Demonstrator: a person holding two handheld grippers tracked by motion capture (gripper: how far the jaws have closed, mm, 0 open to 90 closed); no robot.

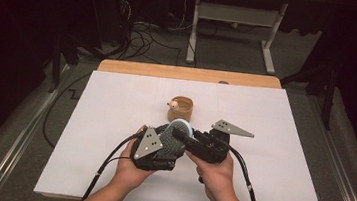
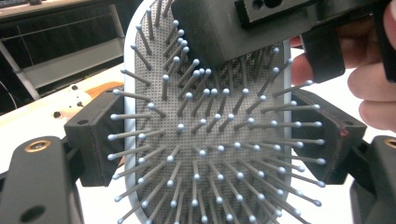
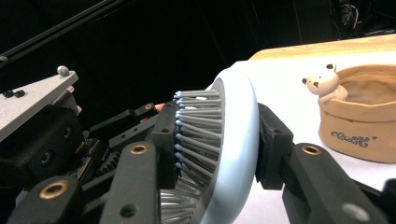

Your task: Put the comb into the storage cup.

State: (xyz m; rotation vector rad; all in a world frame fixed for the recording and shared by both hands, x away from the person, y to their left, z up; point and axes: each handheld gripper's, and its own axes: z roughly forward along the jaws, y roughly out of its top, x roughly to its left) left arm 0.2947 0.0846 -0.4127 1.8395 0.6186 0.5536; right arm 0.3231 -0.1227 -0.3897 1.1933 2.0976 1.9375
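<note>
A light blue paddle hairbrush with grey ball-tipped bristles is held just above the white table, between both grippers. My left gripper is shut on the hairbrush, one pad against each long edge, with the bristle face turned to its camera. My right gripper comes in from the right. It is shut on the hairbrush near its rounded tip, one pad on the bristle tips and one on the smooth back. In the left gripper view a black jaw of the right gripper lies over the upper bristles.
A tan cup with a small bear figure on its rim stands just beyond the grippers. White paper covers the table, whose wooden far edge shows. Cables trail from both grippers toward the near edge.
</note>
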